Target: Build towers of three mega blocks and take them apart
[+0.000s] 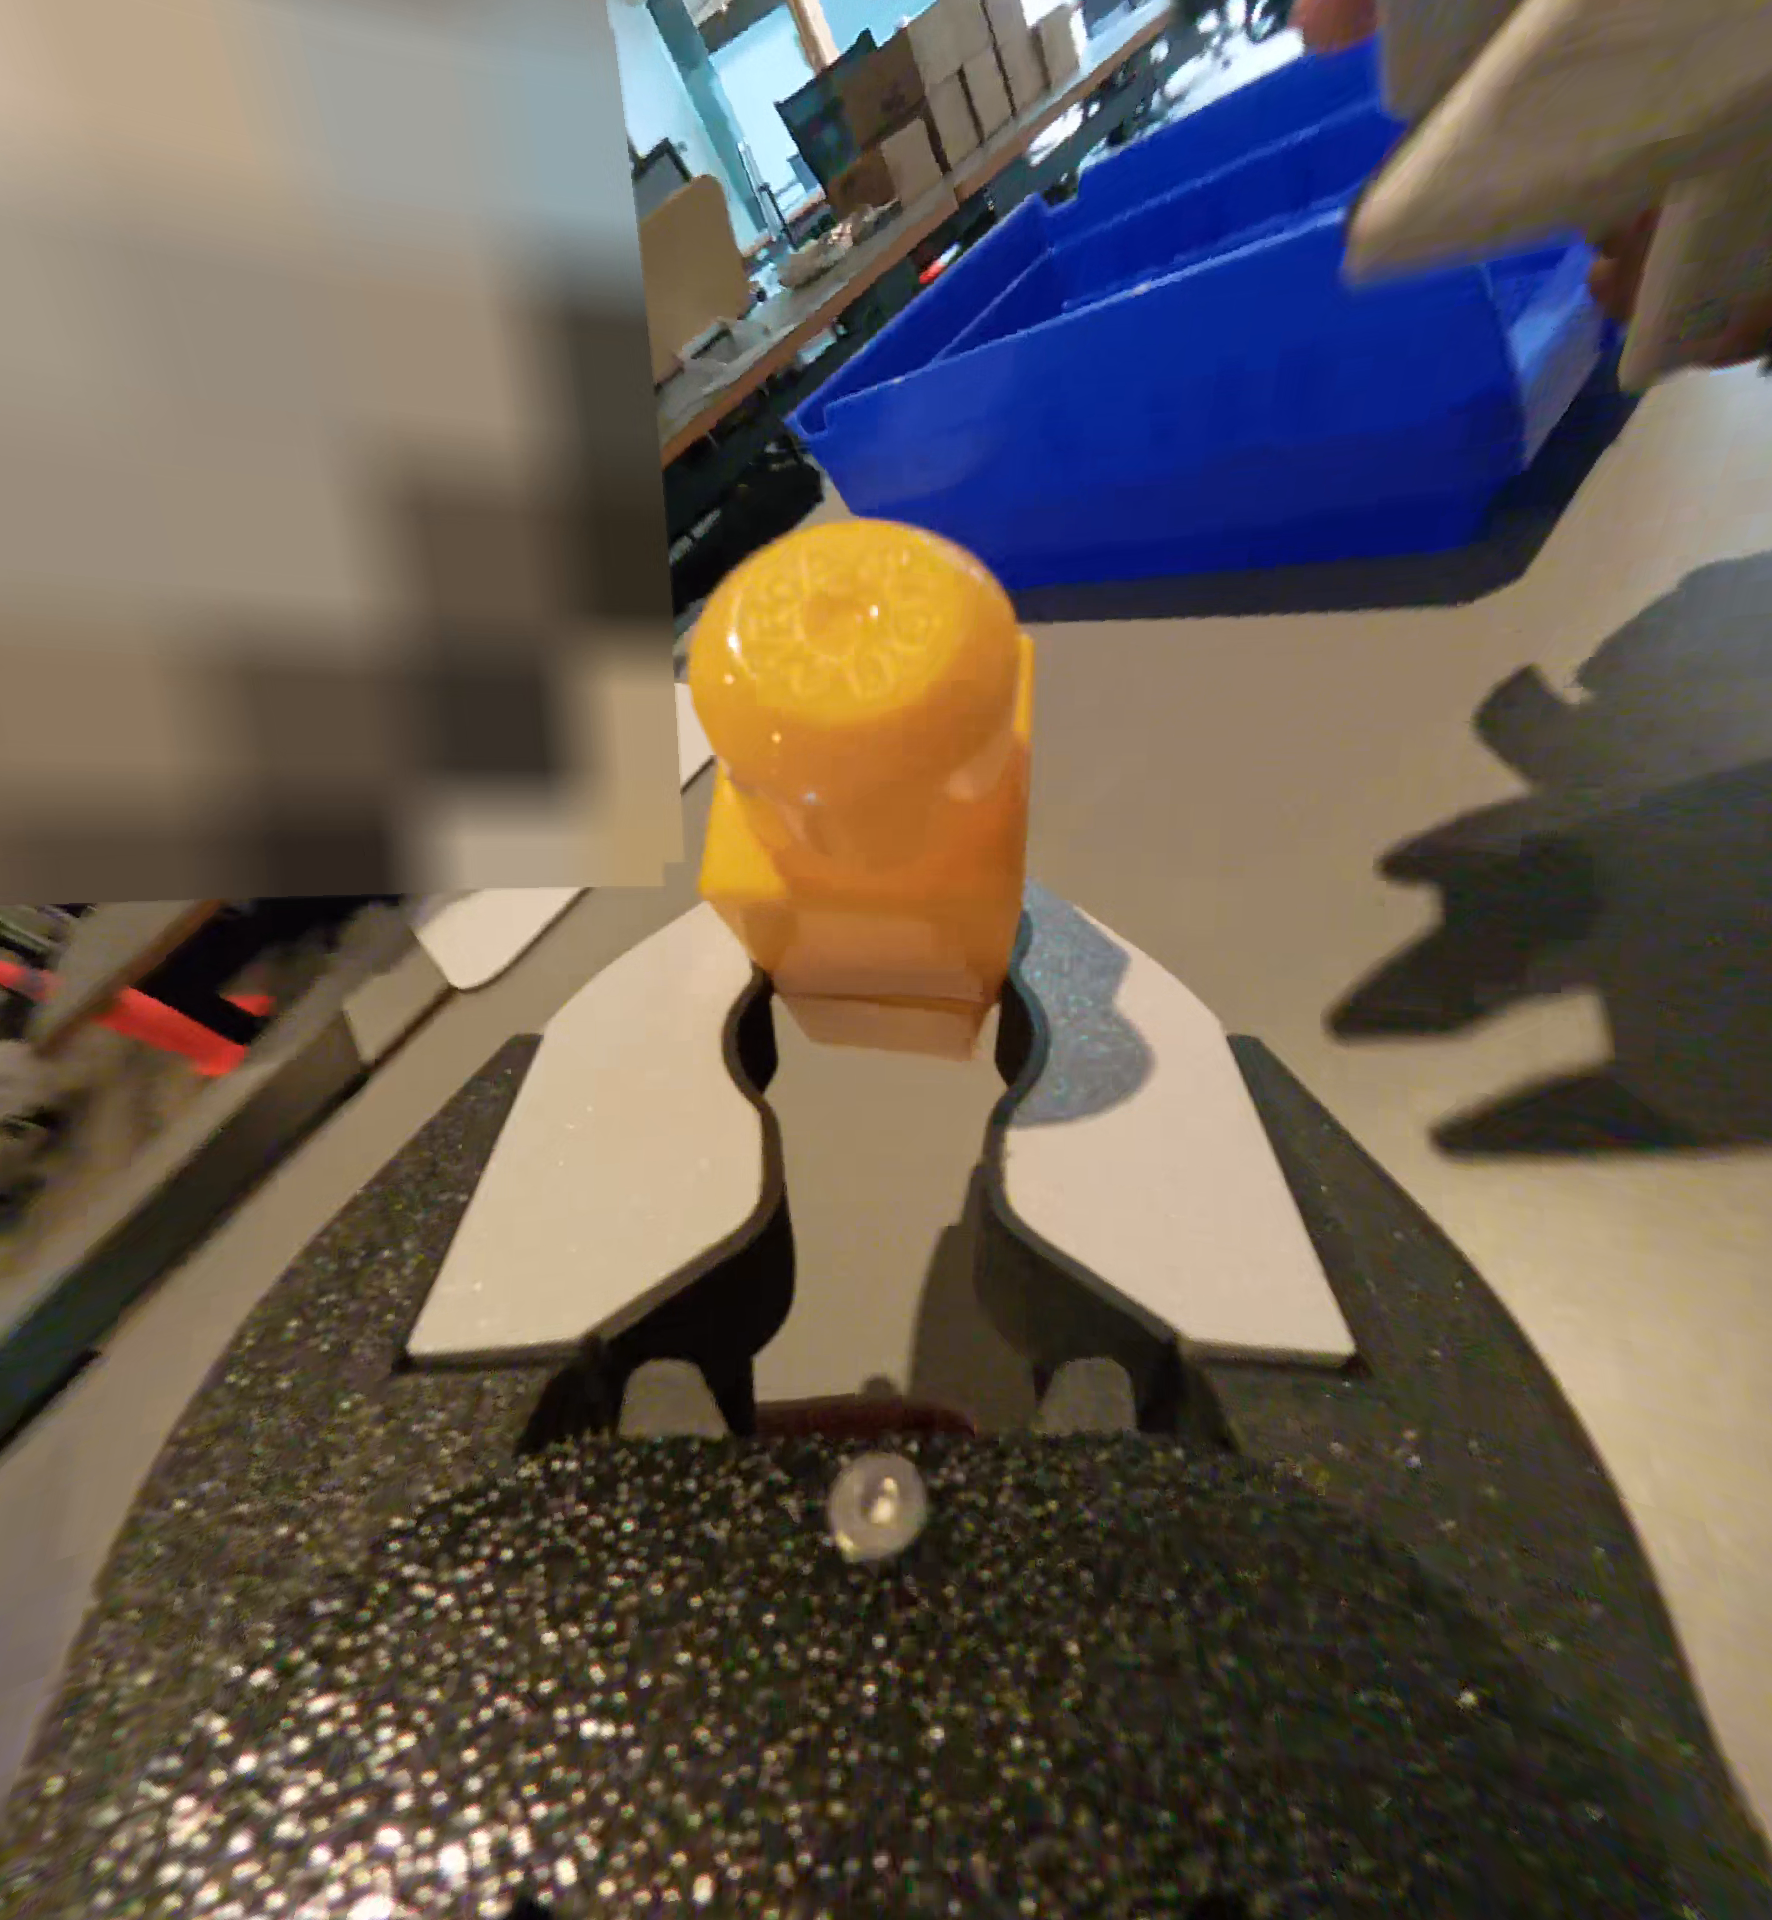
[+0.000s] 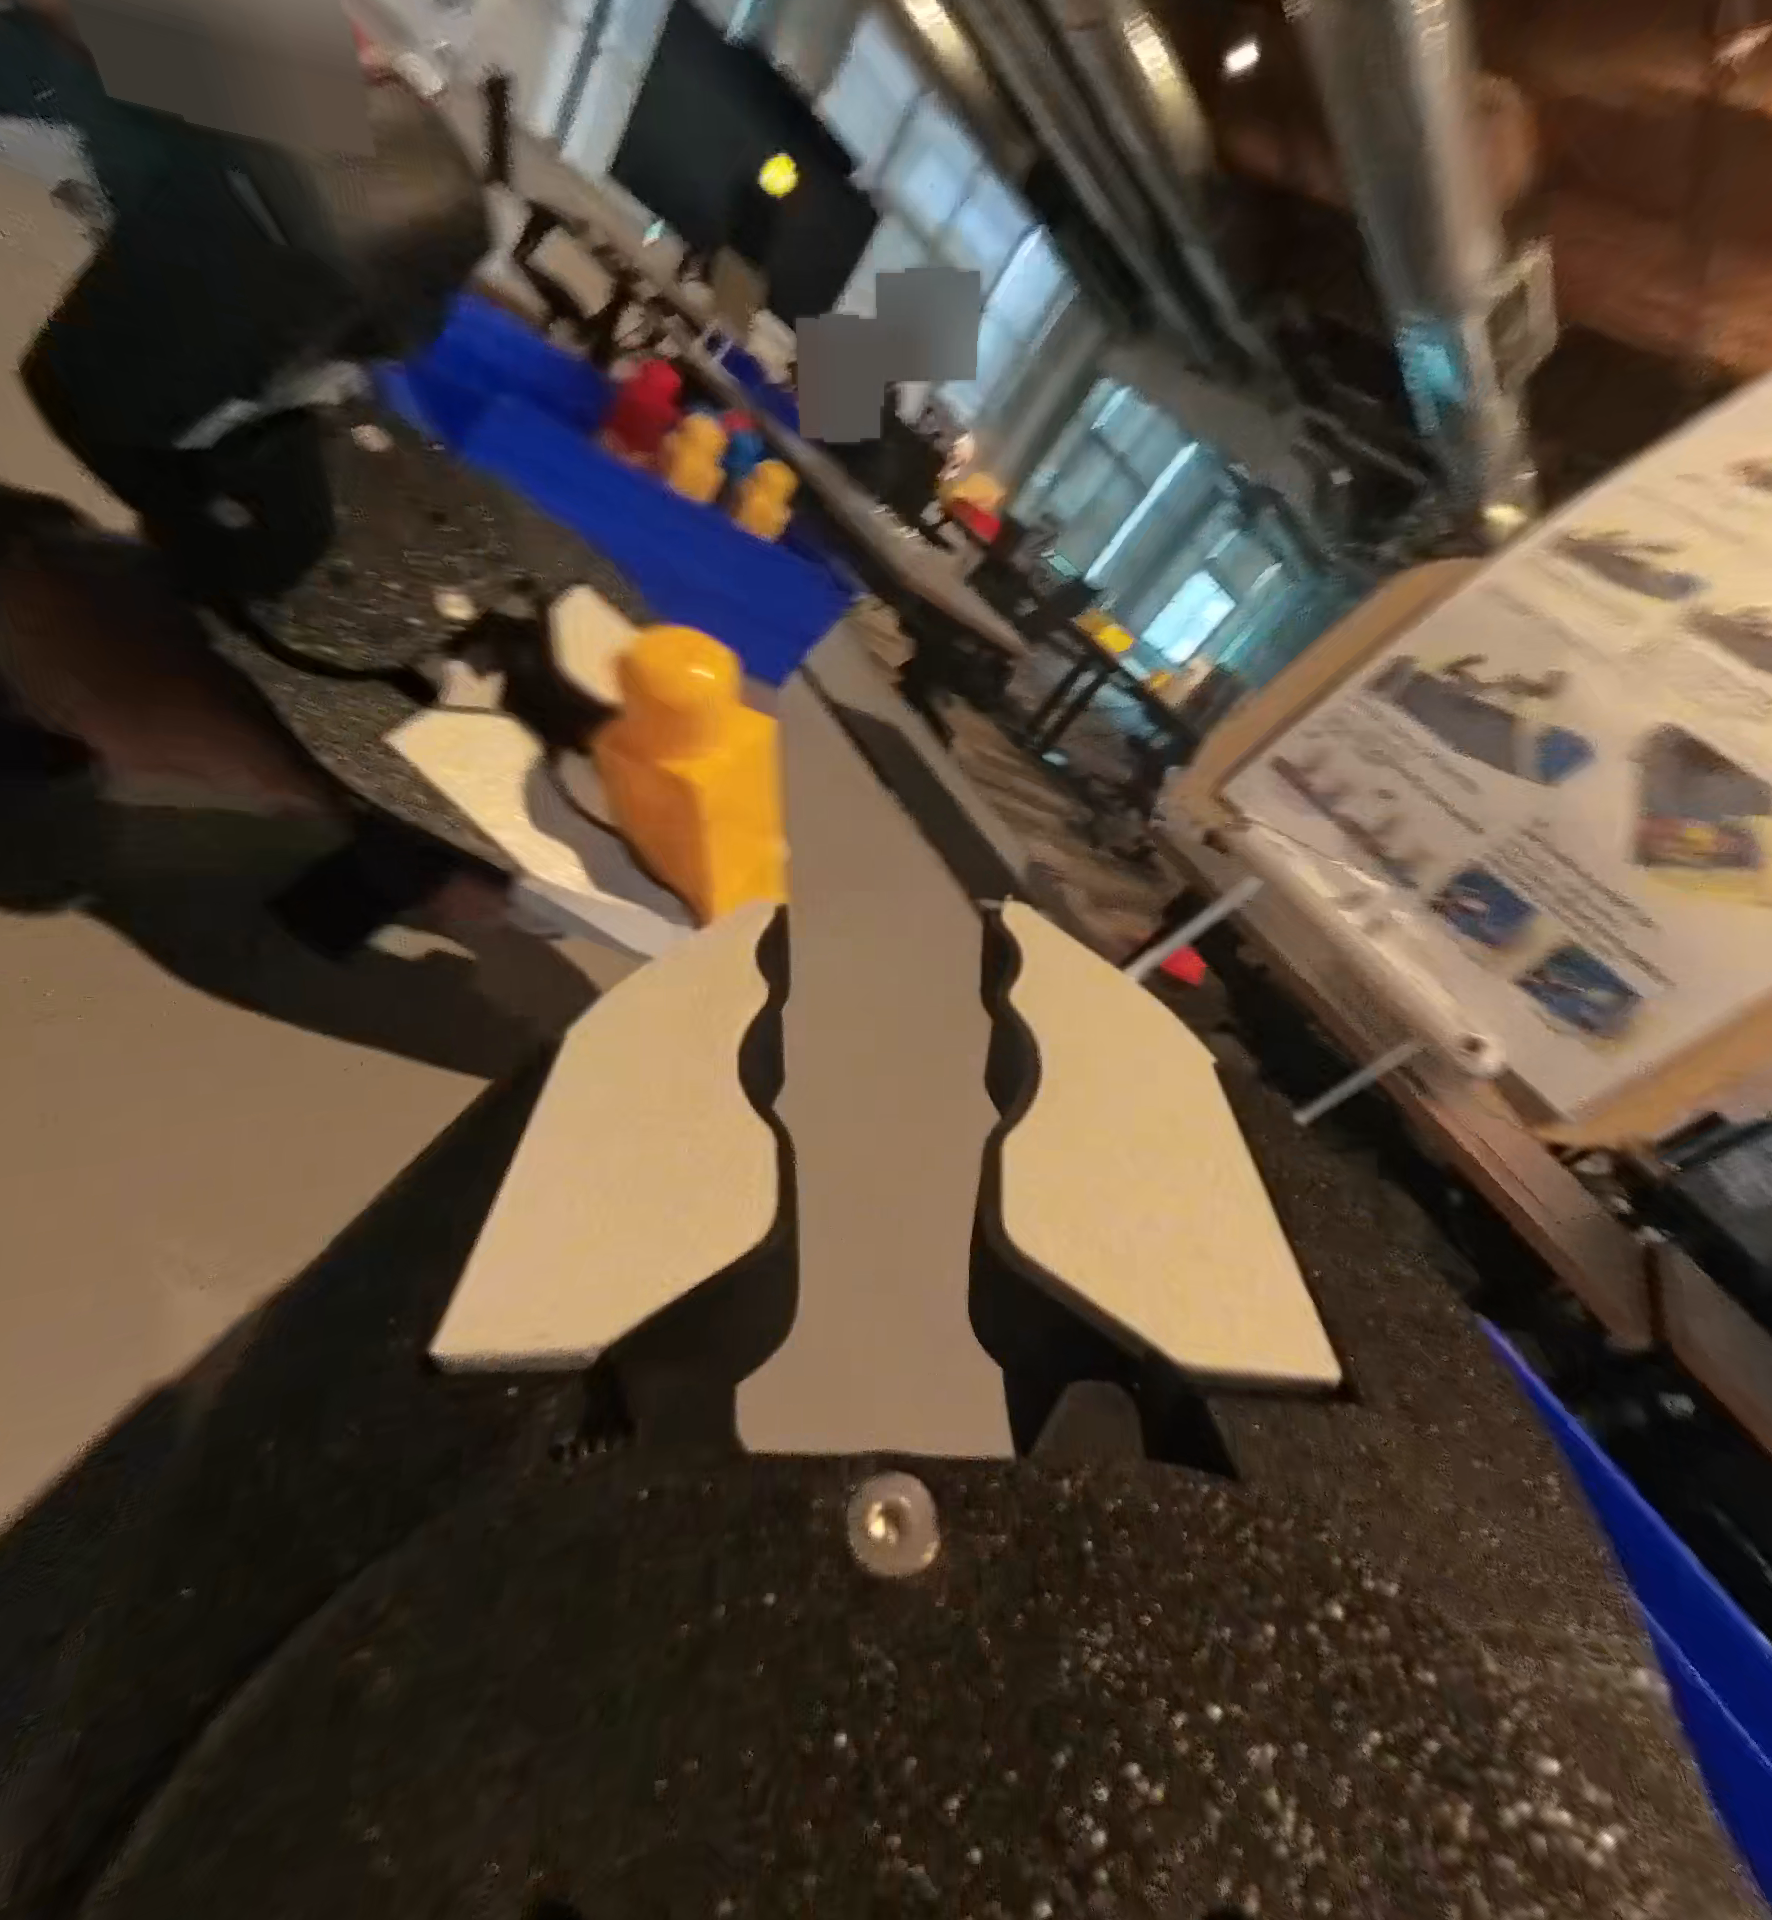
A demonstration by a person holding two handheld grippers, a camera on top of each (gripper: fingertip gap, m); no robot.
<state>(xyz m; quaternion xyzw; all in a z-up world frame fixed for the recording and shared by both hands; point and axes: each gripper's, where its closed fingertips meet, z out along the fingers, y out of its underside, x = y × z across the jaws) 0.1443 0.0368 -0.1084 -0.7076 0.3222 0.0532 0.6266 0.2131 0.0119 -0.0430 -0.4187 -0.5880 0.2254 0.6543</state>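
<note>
A single orange mega block (image 1: 861,769), one stud on a square body, sits clamped by its lower body between the fingertips of the left gripper (image 1: 877,997), stud tilted toward the camera. From the right wrist view the same block (image 2: 690,779) appears held just above or at the grey tabletop (image 2: 82,1091); whether it touches the surface cannot be told. No other block is joined to it above or below, so as far as these pictures show, no tower stands at this moment.

The right gripper (image 2: 887,935) holds nothing: its jaws stand moderately apart with only bare table between them, its tips just beside the orange block.

Farther back, a blue bin (image 2: 653,540) holds loose blocks, among them a red one (image 2: 648,400) and a couple of yellow ones (image 2: 695,452), with something blue between them; the blur hides whether any are stacked. In the left wrist view a blue bin (image 1: 1173,436) sits behind the block, and a pale finger of the right gripper reaches in at the upper right.

Judging from this, the work is either at the very start of a tower, with one block in hand and two more to fetch and press on, or at the end of a teardown, with this last piece to be put away. The frames do not settle which.
</note>
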